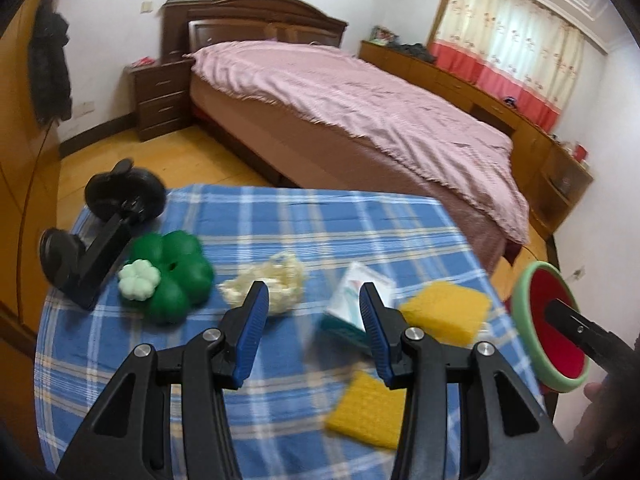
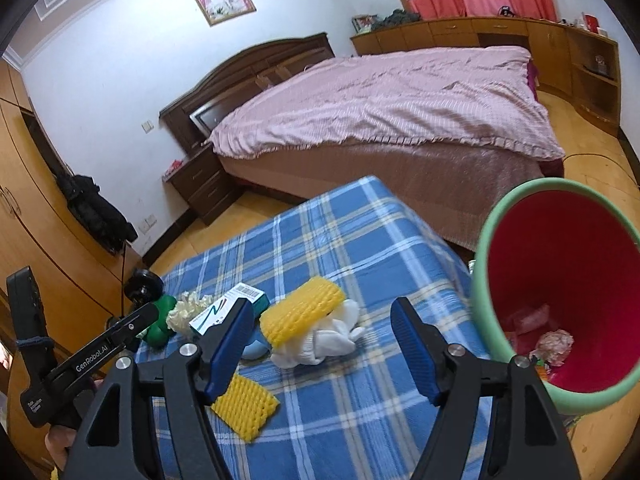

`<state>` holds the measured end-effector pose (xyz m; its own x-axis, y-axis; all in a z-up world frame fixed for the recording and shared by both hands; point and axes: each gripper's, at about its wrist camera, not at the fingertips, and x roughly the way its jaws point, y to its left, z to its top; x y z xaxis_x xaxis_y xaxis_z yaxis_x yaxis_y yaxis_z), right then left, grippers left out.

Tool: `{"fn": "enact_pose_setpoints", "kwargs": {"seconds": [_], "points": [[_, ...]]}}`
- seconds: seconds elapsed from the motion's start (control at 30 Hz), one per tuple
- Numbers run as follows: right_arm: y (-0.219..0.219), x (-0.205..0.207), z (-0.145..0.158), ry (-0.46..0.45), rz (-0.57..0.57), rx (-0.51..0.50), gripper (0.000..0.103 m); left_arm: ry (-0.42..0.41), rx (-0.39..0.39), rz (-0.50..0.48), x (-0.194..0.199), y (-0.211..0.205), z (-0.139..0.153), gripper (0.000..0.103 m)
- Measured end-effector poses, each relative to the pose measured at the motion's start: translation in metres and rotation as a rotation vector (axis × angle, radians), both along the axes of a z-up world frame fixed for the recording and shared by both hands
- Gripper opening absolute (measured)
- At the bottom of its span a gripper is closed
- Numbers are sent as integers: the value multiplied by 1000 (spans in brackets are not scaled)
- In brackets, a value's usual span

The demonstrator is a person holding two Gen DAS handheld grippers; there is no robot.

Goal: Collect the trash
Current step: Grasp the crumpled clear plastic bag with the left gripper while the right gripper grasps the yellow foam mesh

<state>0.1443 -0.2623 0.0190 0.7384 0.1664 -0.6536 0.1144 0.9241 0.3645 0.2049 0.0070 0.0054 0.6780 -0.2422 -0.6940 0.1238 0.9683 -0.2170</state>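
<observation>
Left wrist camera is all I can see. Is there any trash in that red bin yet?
Observer: Yes, the red bin holds crumpled pink paper at the bottom.
Operator: Is anything hiding by the big yellow thing?
Observer: A white cloth bundle lies against the yellow foam net.
Operator: Is my other hand-held gripper open?
Observer: Yes, the right hand-held gripper is open, holding nothing.

"GenRobot.AI" on left gripper (image 2: pixel 138 326) body; box (image 2: pixel 224 312) print unreadable
</observation>
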Motion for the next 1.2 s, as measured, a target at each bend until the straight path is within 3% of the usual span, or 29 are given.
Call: {"fn": "enact_pose_setpoints", "kwargs": {"seconds": [0.5, 0.6, 0.67, 1.0, 1.2], "points": [[22, 51, -40, 86, 39, -21, 73, 98, 19, 52, 48, 20, -51, 48], [24, 54, -44, 91, 51, -19, 66, 110, 14, 44, 49, 19, -58, 48], [25, 56, -48, 98, 55, -19, 56, 110, 11, 38, 50, 18, -61, 48], [21, 59, -60, 117, 64, 19, 46, 115, 7, 24, 53, 16, -70, 47], [27, 57, -56, 86, 81, 10, 32, 120, -2, 24, 55, 17, -69, 44]]}}
